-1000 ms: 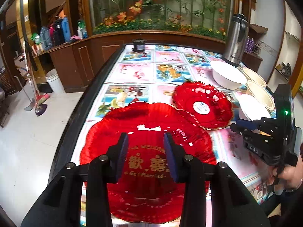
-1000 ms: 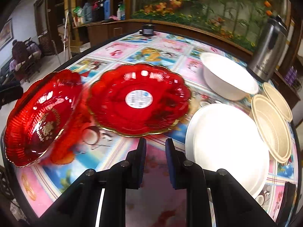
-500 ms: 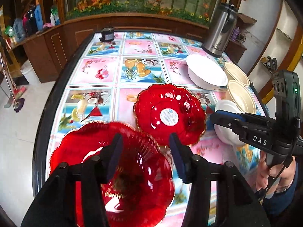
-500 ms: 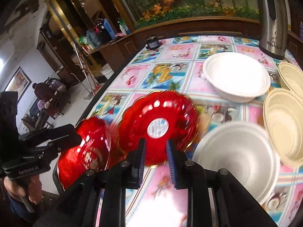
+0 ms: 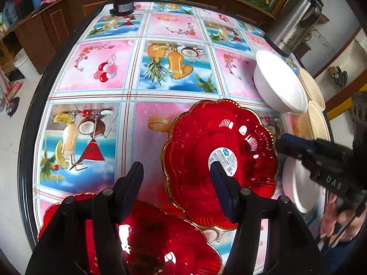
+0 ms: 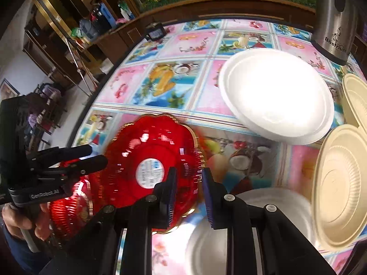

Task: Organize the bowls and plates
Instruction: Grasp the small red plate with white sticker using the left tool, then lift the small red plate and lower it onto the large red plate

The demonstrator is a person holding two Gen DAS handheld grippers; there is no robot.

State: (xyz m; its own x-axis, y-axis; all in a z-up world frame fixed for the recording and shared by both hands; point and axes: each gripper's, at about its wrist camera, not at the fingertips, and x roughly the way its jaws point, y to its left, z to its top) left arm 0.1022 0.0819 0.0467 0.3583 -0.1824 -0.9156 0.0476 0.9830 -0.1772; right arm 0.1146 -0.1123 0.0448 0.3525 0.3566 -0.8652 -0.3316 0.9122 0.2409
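i see my left gripper [image 5: 176,183] jaws apart, empty, above the table [image 5: 174,27] between two red plates [image 5: 220,158]. my right gripper [image 6: 189,194] stands narrowly apart, clamping nothing, over the labelled plate's rim beside white bowls [image 6: 277,94].

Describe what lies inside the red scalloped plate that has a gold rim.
Inside the red scalloped plate sits a round white sticker with small print, near the centre. The left gripper finger covers the sticker's lower edge, so anything beneath there is hidden.
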